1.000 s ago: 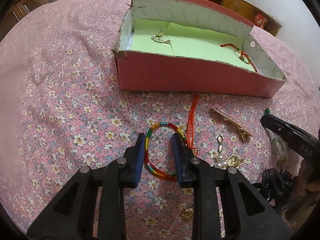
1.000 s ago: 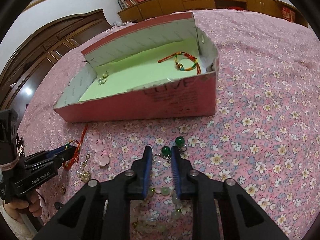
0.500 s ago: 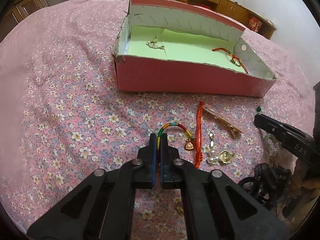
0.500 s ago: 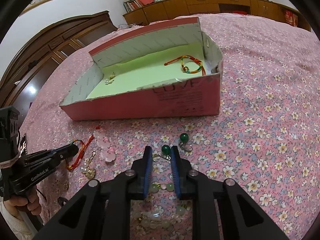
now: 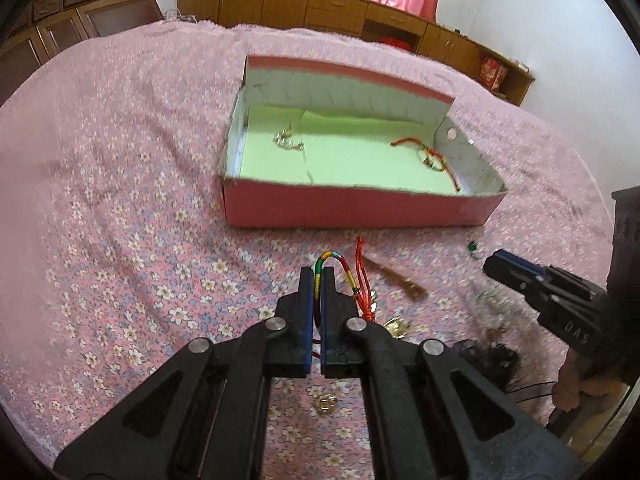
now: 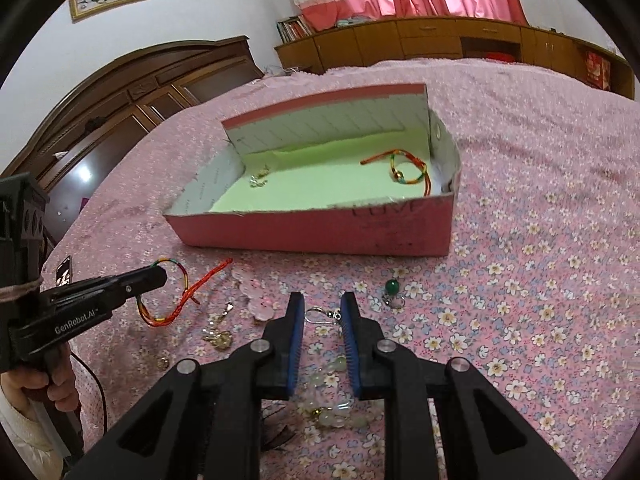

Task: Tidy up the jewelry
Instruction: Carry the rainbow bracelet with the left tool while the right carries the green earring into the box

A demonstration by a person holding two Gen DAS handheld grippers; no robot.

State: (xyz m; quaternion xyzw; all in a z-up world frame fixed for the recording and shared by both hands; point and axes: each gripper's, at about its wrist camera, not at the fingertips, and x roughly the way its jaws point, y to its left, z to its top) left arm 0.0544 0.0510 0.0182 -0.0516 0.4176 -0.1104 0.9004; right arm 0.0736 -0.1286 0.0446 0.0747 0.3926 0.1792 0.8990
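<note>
my left tool [image 5: 317,280] covers the lower run of the rainbow cord bracelet [image 5: 335,261]; only the top loop shows past the pads. small gold pieces [image 5: 394,326] beside it are too blurred to tell apart. black item [image 5: 492,360] under my right tool [image 5: 494,270] is smeared, unidentifiable. in the right wrist view the pale beads [image 6: 332,400] sit half hidden behind my tool. print on the pink box [image 6: 360,236] front is unreadable.

Left tongs [image 5: 318,280] clamped tight, tilted downward; right tongs [image 6: 322,308] narrowly parted.
</note>
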